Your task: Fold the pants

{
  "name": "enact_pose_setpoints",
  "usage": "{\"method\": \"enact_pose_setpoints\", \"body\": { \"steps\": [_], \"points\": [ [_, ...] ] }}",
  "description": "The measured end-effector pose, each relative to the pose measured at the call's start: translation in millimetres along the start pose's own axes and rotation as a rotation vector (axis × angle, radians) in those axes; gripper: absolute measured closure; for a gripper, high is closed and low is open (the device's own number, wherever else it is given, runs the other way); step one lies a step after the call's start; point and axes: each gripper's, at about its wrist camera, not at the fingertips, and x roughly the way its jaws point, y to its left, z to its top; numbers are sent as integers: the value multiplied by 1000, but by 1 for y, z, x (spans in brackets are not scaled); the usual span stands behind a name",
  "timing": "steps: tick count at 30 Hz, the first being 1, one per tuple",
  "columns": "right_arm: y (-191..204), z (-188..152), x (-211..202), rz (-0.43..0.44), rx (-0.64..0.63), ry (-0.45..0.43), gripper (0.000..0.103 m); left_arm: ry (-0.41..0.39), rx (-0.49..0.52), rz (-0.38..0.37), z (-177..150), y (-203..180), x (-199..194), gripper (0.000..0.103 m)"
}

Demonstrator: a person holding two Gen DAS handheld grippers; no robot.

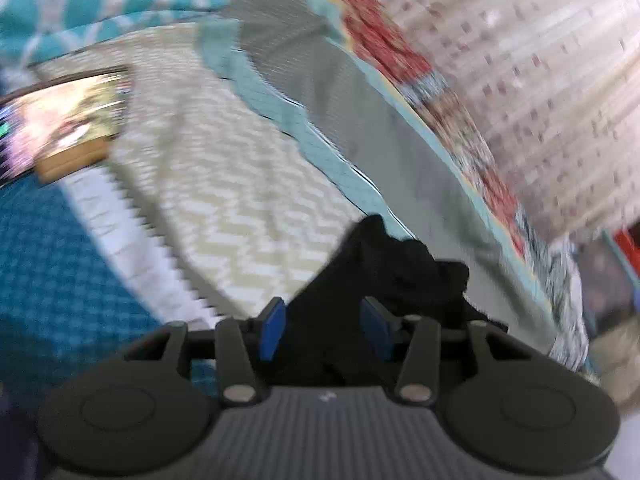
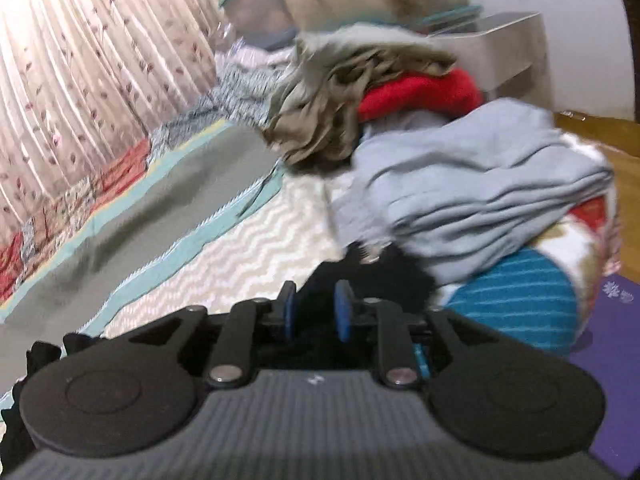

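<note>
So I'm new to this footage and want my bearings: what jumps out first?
Black fabric, apparently the pants, bunches between the blue pads of the left tool and shows again at the right tool. Behind the right one rises a heap of laundry, a grey-blue garment under a red one. A cream zigzag bedcover lies beneath.

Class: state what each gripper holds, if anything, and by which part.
Black pants lie between the blue pads of both the left gripper and the right gripper. Whether the pads still press, and on which part, cannot be told.

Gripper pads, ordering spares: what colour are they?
Blue pads, clearest in the left wrist view.
</note>
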Motion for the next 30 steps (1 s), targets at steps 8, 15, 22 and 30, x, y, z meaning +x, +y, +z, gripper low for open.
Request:
{"method": "enact_pose_setpoints", "body": {
  "steps": [8,15,22,30],
  "points": [
    [121,5,81,332,-172,222,53,34,247,29,26,-79,84,46],
    [222,-43,190,392,-295,435,33,47,308,148,49,-104,168,25],
    [267,-47,196,443,-392,360,95,87,356,184,52,-109,205,22],
    [204,43,185,33,-300,-67,75,60,420,217,68,-111,228,14]
  ]
}}
